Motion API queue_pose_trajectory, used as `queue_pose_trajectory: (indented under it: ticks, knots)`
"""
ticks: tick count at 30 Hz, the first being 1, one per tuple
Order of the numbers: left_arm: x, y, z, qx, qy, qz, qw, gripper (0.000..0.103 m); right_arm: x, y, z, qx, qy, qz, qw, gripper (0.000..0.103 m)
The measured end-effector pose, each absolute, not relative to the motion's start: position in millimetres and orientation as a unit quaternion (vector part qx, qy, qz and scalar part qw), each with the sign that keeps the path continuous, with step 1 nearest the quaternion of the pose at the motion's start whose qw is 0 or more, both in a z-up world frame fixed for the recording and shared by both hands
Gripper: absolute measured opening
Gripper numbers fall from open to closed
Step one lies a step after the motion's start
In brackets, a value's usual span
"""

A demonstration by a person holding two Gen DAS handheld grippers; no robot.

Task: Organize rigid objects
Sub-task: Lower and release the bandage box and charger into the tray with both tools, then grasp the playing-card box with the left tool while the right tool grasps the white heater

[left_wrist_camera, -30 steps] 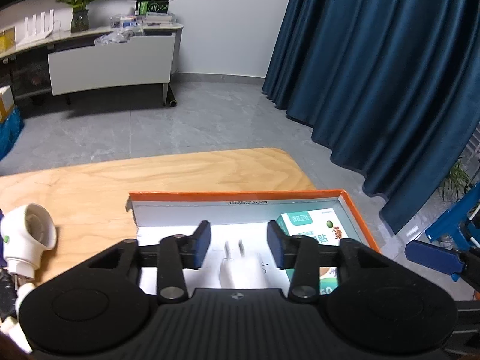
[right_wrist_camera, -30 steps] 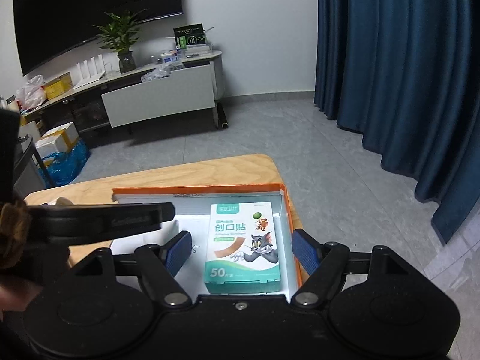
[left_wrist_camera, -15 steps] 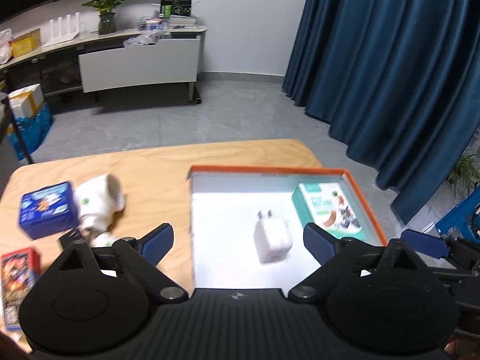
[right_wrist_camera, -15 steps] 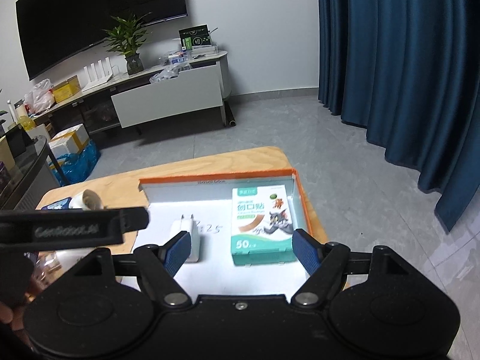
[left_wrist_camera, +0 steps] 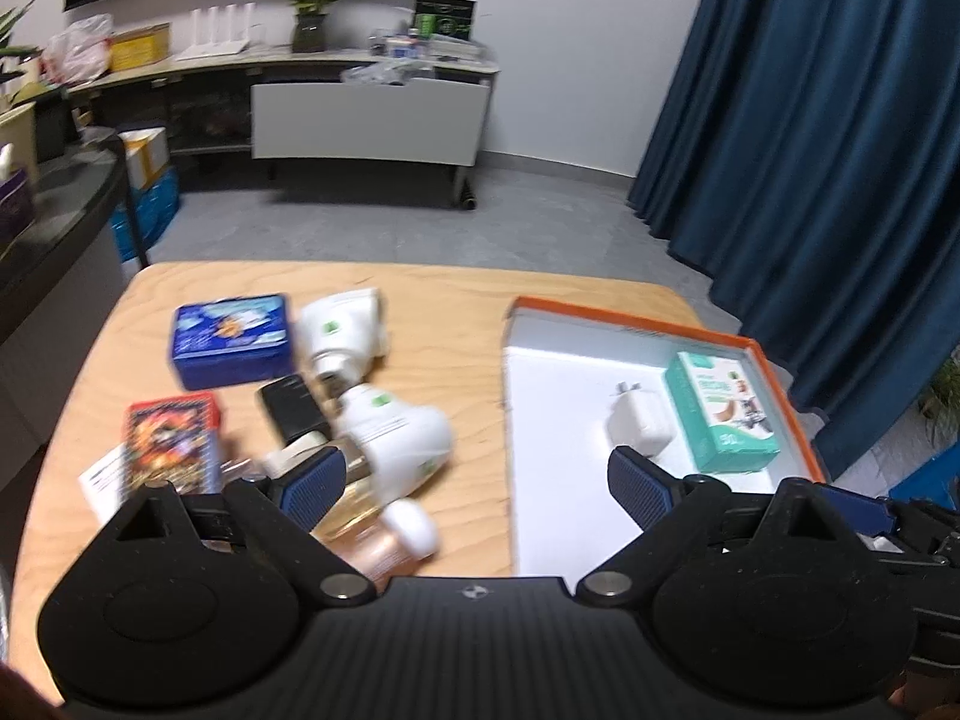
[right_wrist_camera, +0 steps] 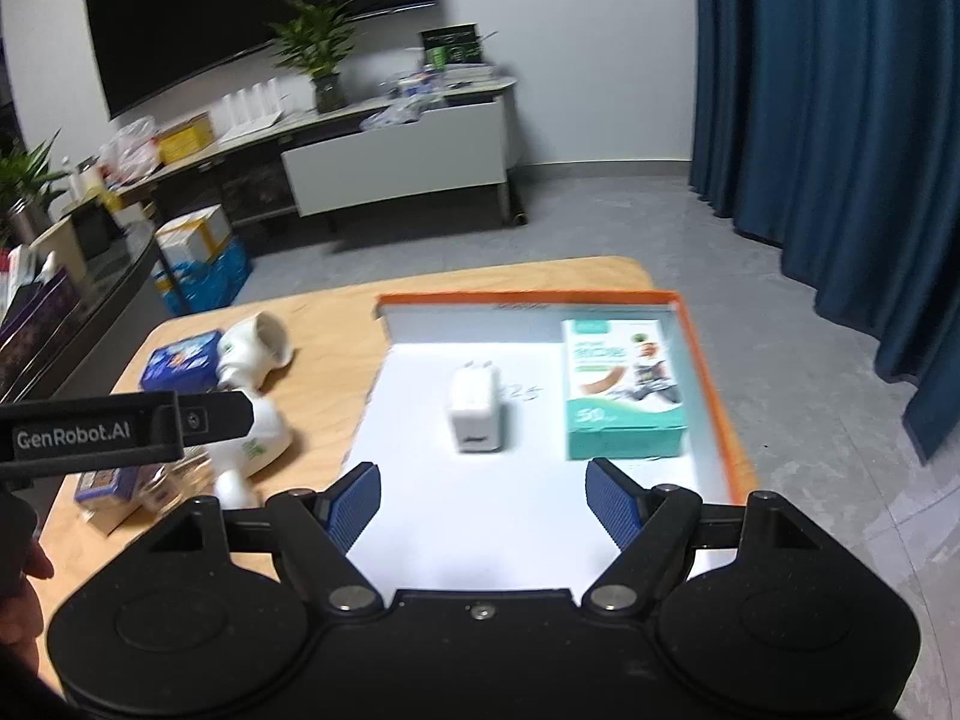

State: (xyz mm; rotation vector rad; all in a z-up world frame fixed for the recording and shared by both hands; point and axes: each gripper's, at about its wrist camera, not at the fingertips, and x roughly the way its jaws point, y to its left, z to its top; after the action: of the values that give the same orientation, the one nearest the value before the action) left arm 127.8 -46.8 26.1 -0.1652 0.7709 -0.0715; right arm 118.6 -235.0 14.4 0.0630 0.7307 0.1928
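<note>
Table [left_wrist_camera: 468, 324]: clutter pile sits left of the orange-rimmed tray [left_wrist_camera: 786, 402]. In the tray, teal plaster box [left_wrist_camera: 720, 414] at the right wall, white charger [left_wrist_camera: 637, 427] just left of it, newly dropped. Left gripper [left_wrist_camera: 474, 483] has just opened wide, empty, pulled back toward the pile. Right gripper [right_wrist_camera: 483, 507] spread, empty. Next pick: likely from the pile.

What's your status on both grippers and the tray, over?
Left gripper open, jaws just opened, nothing between them. Right gripper open, empty. White charger and teal box lie apart in orange tray. Clutter pile waiting on table.
</note>
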Motion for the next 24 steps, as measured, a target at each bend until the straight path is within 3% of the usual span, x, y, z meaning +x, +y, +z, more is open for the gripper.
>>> queue_pose_trajectory:
  ticks: [16,24]
  knots:
    - [73,37,1,-0.112,0.382,0.013,0.917,0.097,105,-193,3,0.001,0.374,0.145,0.916,0.089]
    - [69,40,-15,-0.113,0.396,-0.002,0.911,0.097,104,-189,-1,-0.003,0.380,0.150,0.913,0.089]
